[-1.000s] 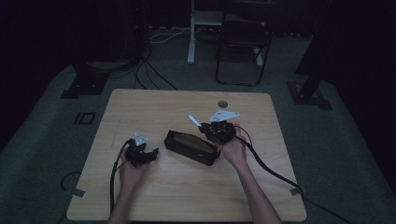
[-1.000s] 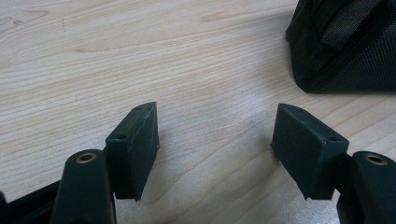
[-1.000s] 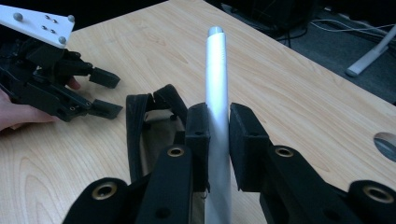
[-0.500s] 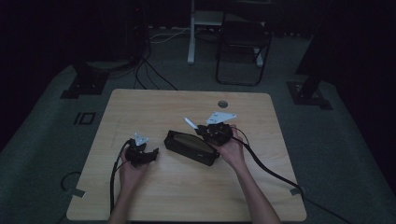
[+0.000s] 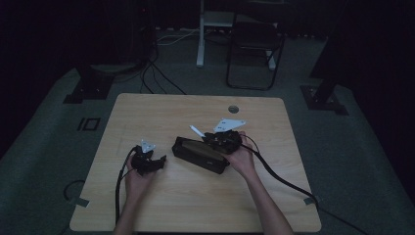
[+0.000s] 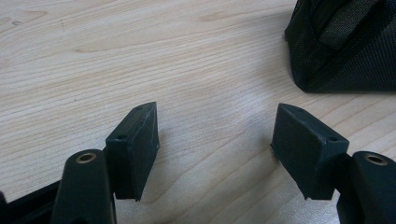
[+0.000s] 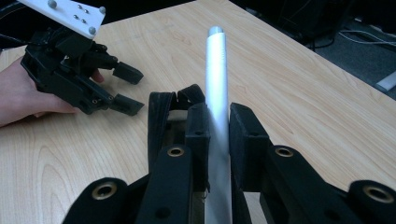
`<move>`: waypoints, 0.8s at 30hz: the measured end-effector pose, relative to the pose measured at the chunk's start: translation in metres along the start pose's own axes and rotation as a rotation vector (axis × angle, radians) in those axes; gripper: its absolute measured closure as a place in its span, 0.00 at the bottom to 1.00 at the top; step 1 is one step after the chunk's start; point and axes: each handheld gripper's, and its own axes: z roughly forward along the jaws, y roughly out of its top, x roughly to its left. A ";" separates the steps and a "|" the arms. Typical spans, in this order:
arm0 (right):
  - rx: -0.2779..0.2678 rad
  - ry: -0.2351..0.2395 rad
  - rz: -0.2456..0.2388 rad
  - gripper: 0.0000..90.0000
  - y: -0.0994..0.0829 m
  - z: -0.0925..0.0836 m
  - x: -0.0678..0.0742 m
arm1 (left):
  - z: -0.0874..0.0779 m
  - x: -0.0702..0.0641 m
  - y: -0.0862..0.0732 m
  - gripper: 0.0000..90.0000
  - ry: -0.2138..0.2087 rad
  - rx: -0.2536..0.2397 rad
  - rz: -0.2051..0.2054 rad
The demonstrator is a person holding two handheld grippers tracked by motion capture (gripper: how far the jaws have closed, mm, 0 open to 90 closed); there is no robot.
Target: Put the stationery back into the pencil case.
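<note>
A black fabric pouch (image 5: 198, 155) lies open in the middle of the wooden table (image 5: 195, 205). My right gripper (image 5: 209, 139) hovers just over the pouch's far side, shut on a silver-white pen (image 5: 196, 131). In the right gripper view the pen (image 7: 217, 79) runs up between the pads of the right gripper (image 7: 219, 126), above the pouch's open mouth (image 7: 161, 116). My left gripper (image 5: 159, 160) rests on the table left of the pouch, open with nothing between its fingers. The left gripper view has the left gripper (image 6: 215, 140) over bare wood, with the pouch's corner (image 6: 345, 46) at the upper right.
A round cable hole (image 5: 233, 108) sits near the table's far edge. Beyond the table stand a dark chair (image 5: 254, 49), a white post (image 5: 200, 34) and two black stand bases (image 5: 90, 88). Cables trail from both grippers off the near edge.
My right gripper has shifted the pen slightly left and lower over the pouch. The left gripper has stayed where it was.
</note>
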 end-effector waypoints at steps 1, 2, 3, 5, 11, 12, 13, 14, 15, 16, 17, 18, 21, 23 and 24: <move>0.000 0.002 -0.003 0.87 0.000 0.000 0.000 | 0.000 0.000 0.000 0.36 0.000 0.000 0.000; 0.000 0.005 -0.005 0.87 0.000 0.001 0.001 | 0.000 0.000 0.000 0.36 0.000 0.000 0.000; 0.000 0.007 -0.008 0.87 0.000 0.001 0.001 | 0.000 0.000 0.000 0.36 0.000 0.000 0.000; 0.001 0.011 -0.010 0.87 -0.001 0.002 0.001 | 0.000 0.000 0.000 0.36 0.000 0.000 0.000; 0.008 0.020 -0.029 0.87 -0.002 0.004 0.004 | 0.000 0.000 0.000 0.36 0.000 0.000 -0.001; 0.009 0.021 -0.032 0.87 -0.002 0.004 0.004 | 0.000 0.000 0.000 0.36 0.000 0.000 0.000; 0.008 0.023 -0.035 0.87 -0.003 0.005 0.004 | 0.000 0.000 0.000 0.36 0.000 0.000 0.000; 0.008 0.024 -0.036 0.87 -0.003 0.005 0.004 | 0.000 0.000 0.000 0.36 0.000 -0.001 0.000; 0.008 0.026 -0.036 0.87 -0.003 0.005 0.005 | 0.000 0.000 0.000 0.36 0.000 -0.001 0.000; 0.007 0.029 -0.037 0.87 -0.003 0.005 0.005 | 0.000 0.000 0.000 0.36 0.000 -0.001 -0.001; 0.008 0.031 -0.040 0.87 -0.003 0.006 0.005 | 0.000 0.000 0.000 0.36 0.000 -0.001 -0.001; 0.011 0.031 -0.040 0.87 -0.003 0.006 0.005 | 0.000 0.000 0.000 0.36 0.001 -0.001 0.000; 0.016 0.033 -0.045 0.87 -0.004 0.007 0.006 | 0.000 0.000 0.000 0.36 0.001 -0.002 0.000; 0.019 0.036 -0.047 0.87 -0.005 0.008 0.006 | 0.000 0.000 0.000 0.36 0.001 -0.002 -0.001; 0.020 0.036 -0.050 0.87 -0.005 0.009 0.006 | 0.000 0.000 0.000 0.36 0.001 -0.001 0.000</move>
